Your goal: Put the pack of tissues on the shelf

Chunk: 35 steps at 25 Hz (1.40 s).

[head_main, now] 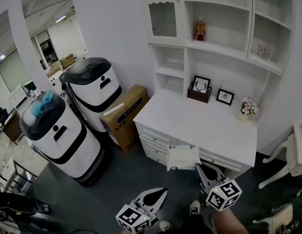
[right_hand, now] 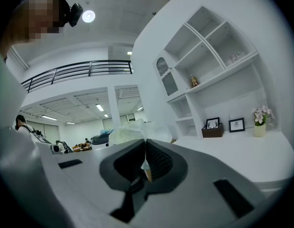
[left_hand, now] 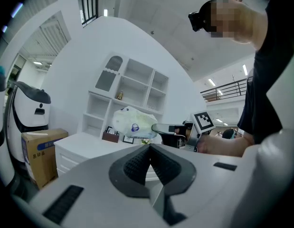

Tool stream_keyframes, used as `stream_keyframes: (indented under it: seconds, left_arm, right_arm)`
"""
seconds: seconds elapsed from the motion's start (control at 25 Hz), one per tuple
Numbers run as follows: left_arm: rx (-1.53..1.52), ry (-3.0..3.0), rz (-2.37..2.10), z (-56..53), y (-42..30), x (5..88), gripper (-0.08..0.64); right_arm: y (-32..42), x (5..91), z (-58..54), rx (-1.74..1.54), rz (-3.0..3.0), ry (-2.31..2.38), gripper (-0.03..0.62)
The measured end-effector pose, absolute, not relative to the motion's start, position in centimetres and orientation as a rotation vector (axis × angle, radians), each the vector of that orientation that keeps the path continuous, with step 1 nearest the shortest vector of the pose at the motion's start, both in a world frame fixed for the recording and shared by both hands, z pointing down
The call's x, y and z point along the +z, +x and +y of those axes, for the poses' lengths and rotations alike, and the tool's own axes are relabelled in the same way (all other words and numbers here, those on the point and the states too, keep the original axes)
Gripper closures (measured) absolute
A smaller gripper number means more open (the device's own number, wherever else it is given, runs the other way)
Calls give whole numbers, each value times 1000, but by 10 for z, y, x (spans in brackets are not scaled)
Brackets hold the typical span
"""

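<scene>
My left gripper (left_hand: 149, 148) is nearest to me, low and well short of the desk (head_main: 199, 126). Its jaws are clenched together with nothing between them. My right gripper (right_hand: 145, 144) is further forward, just before the desk's front edge. Its jaws are grasping the pack of tissues (head_main: 182, 157) by a pinch of the pale wrapper. The pack hangs in the air at that front edge, over the drawers, and the left gripper view shows it clear of the desk top. The wrapper is whitish and crinkled, with a small blue round mark on it.

The near half of the desk top is bare. Toward the back of the desk stands a dark box holding a framed antler picture (head_main: 200, 85). A smaller framed picture (head_main: 225, 96) stands to its right. At the desk's right rear corner is a small pot of pale flowers (head_main: 247, 108).

The white shelf (head_main: 216, 49) rises from the back of the desk, with open compartments. A small red and gold figure (head_main: 200, 29) stands on one board above the pictures.

A cardboard box (head_main: 124, 116) leans against the left end of the desk. Beyond it, further left of the desk, stand two white and black machines (head_main: 90, 89).
</scene>
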<state>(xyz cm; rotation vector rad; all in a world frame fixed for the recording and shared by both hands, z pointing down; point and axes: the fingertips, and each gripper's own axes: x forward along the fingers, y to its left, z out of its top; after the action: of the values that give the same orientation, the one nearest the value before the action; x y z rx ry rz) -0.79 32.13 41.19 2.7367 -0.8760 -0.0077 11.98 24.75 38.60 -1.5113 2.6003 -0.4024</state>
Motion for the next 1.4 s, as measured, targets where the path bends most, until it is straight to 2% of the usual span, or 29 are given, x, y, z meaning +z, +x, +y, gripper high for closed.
stream_keyframes:
  seconds: [1.0, 1.4]
  left_arm:
    - [-35, 2732, -881, 312, -35, 407, 555]
    - [-45, 2710, -925, 273, -24, 407, 555]
  right_arm:
    - [98, 375, 235, -395, 2596, -1539, 584]
    - [107, 383, 191, -430, 2615, -1503, 584]
